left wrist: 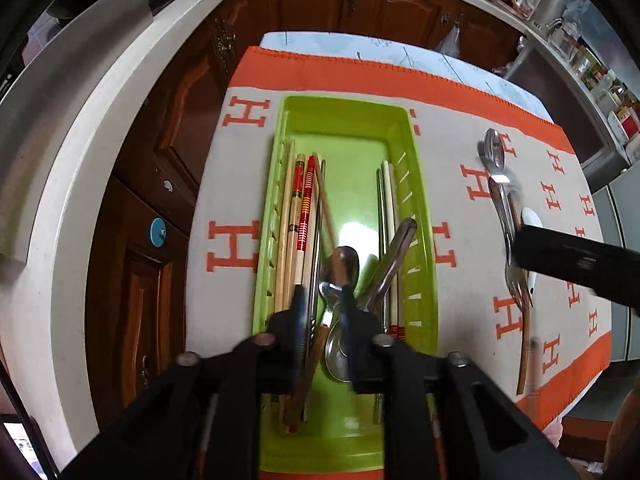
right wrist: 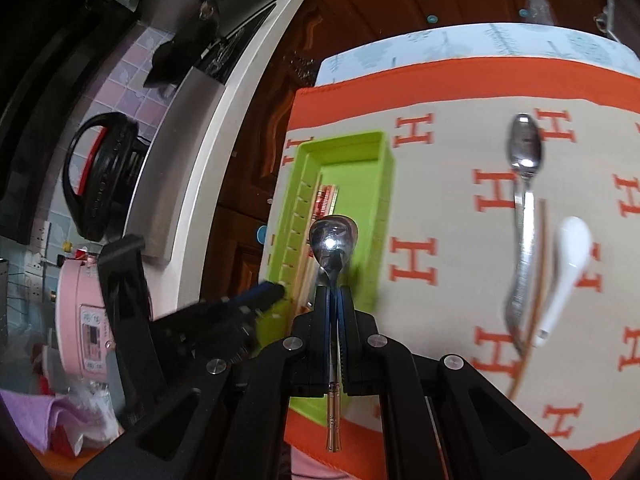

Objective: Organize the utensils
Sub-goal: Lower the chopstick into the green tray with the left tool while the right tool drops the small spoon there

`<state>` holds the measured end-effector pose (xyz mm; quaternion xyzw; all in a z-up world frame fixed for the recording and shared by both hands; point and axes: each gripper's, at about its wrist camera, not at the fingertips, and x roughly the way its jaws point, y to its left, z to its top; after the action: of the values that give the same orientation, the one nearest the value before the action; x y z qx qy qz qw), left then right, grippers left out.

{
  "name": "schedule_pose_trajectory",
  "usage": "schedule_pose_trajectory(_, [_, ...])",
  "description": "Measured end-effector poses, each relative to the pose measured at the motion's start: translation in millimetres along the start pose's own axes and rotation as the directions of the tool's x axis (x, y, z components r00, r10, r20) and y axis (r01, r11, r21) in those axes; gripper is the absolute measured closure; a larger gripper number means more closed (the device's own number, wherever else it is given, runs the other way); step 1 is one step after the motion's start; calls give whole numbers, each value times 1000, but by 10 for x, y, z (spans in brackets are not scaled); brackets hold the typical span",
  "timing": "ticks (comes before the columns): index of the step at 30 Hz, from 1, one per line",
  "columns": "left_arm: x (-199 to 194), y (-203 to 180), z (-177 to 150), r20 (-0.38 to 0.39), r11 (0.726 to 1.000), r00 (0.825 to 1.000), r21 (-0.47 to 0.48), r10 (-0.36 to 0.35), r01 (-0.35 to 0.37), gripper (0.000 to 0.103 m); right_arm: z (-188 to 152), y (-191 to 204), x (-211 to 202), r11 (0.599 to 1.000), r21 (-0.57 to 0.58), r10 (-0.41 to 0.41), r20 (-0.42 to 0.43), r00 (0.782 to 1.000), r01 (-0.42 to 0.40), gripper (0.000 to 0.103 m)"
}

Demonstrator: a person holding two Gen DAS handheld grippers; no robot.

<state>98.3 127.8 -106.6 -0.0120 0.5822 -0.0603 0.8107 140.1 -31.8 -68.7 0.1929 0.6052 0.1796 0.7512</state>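
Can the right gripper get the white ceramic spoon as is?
Probably not yet: the right gripper is shut on a metal spoon. The white ceramic spoon lies uncovered on the cloth.

tray far end bare | near end crowded: chopsticks, spoons

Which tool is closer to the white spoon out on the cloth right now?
Right. The right tool, shut on a metal spoon, reaches in right beside the white spoon. The left tool sits over the green tray, well away.
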Motion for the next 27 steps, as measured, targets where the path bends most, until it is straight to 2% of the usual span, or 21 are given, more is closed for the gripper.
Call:
schedule_pose_trajectory(2, [-33,13,-20,19,1000,999,-5,25,-25,68,53,63,161,1000,9,1,-15,1000,-1,100])
schedule_pose_trajectory(6, [-129,53,-56,51,997,996,-28,78,-77,64,133,56,425,999,41,0,-29,1000,2,99])
schedule_pose_trajectory(11, [-261,101,-120,100,992,988,-62,115,-110,48,203,-24,658,998,67,-8,-65,998,12,98])
schedule_pose_trajectory(13, [-287,123,-137,109,990,986,-78,122,-114,46,219,-37,722,998,61,-3,-83,997,8,97])
schedule_pose_trajectory(18, [-358,149,-202,117,989,989,-126,95,-80,46,190,-74,677,999,43,-18,-56,998,20,91])
schedule_pose_trajectory(22, [-428,54,-249,137,992,988,-115,74,-59,46,96,-136,451,997,-31,-69,-46,997,68,91])
schedule_pose_trajectory(27, [-528,-167,-267,156,995,988,-98,11,5,46,16,-354,84,993,-56,-106,-25,994,104,91])
